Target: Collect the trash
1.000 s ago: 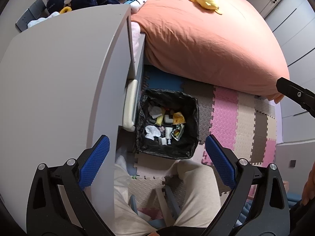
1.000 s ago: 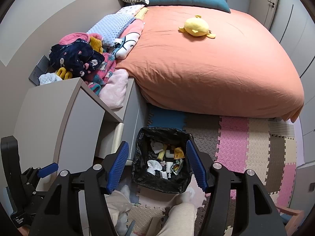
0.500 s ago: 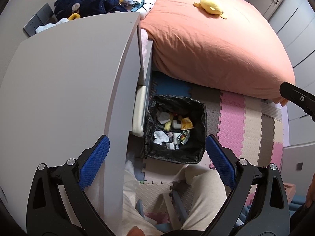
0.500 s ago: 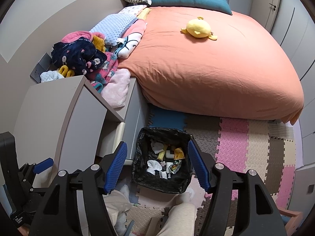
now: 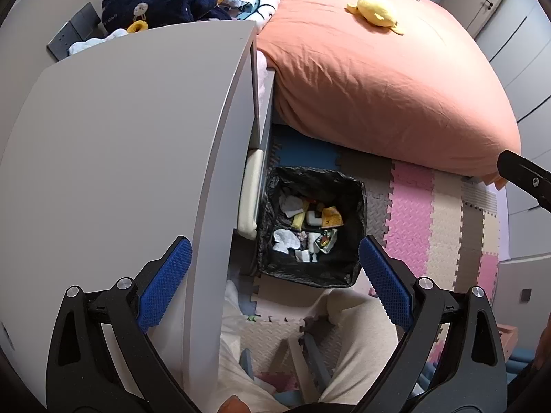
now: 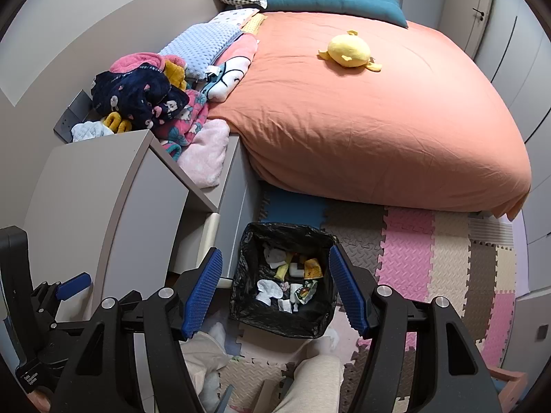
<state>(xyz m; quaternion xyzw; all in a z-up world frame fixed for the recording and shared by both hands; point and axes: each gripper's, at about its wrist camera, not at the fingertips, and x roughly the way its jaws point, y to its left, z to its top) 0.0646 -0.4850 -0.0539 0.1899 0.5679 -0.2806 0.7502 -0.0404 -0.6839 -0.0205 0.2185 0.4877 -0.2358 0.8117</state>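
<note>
A bin lined with a black bag (image 5: 358,203) (image 6: 248,296) stands on the foam floor beside the grey cabinet. Inside lies trash (image 5: 306,227) (image 6: 292,277): white tissues, yellow scraps and a wrapper. My left gripper (image 5: 273,277) hangs open high above the cabinet edge and the bin, with nothing between its blue pads. My right gripper (image 6: 275,290) is open too, high over the bin, and its pads frame the bin without holding anything. The left gripper's blue pad (image 6: 74,285) shows at the lower left of the right wrist view.
A grey cabinet top (image 5: 120,158) fills the left. A bed with an orange cover (image 6: 378,117) and a yellow plush toy (image 6: 347,51) lies beyond. Clothes (image 6: 137,99) are piled by the wall. Coloured foam mats (image 6: 430,258) cover the floor. A person's trouser legs (image 5: 358,337) are below.
The left wrist view has shifted a little, so the bin and cabinet edge sit further right in it. The right wrist view is nearly unchanged. Both grippers stay open.
</note>
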